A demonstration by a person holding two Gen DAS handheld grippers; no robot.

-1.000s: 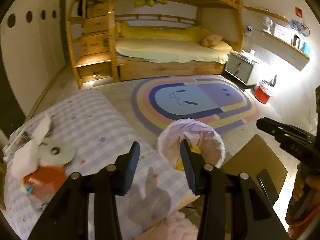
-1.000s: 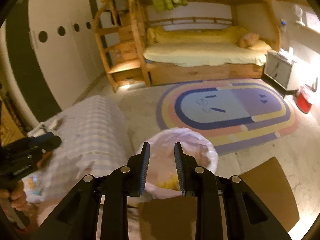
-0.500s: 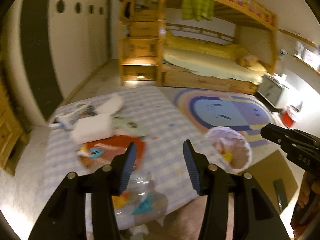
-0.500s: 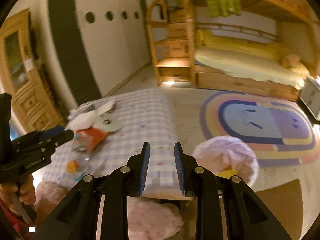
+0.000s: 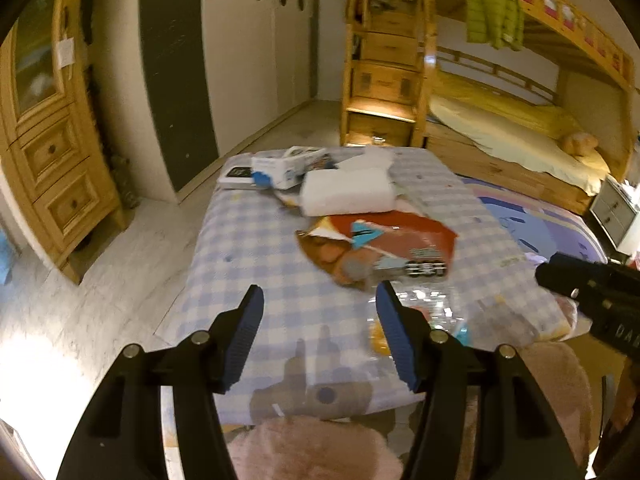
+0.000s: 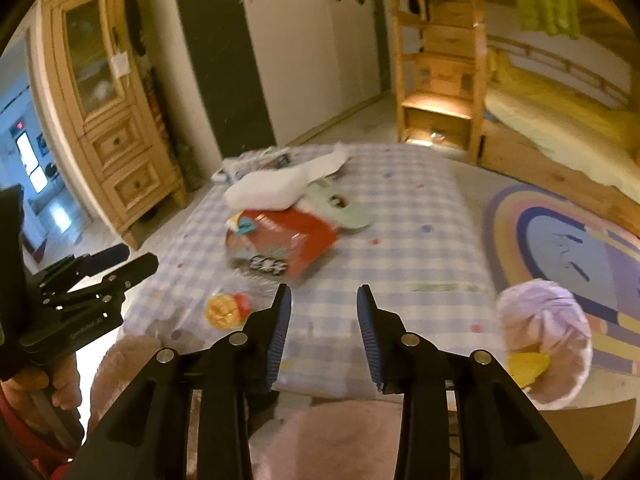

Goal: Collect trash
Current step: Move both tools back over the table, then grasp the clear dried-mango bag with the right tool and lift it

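My left gripper (image 5: 318, 334) hangs over the near end of the checked table (image 5: 248, 240), its jaws opening with only cloth showing between them. My right gripper (image 6: 324, 330) hangs over the same near edge, jaws also opening and empty. Just past my left gripper's right finger lies a crumpled clear wrapper (image 5: 430, 312) with an orange-and-yellow bit inside; in the right wrist view it sits left of my fingers (image 6: 228, 310). Beyond it lies the red snack bag (image 5: 384, 246), flat, its long axis running across the table, the torn end toward the left. Behind that, touching it, sits a white foam block (image 5: 346, 192), long side also crosswise. At the far end is a white and blue carton (image 5: 280, 166), blurred. Off the table's right corner stands the trash bin (image 6: 548, 336) with its pale liner, mouth facing up, something yellow inside.
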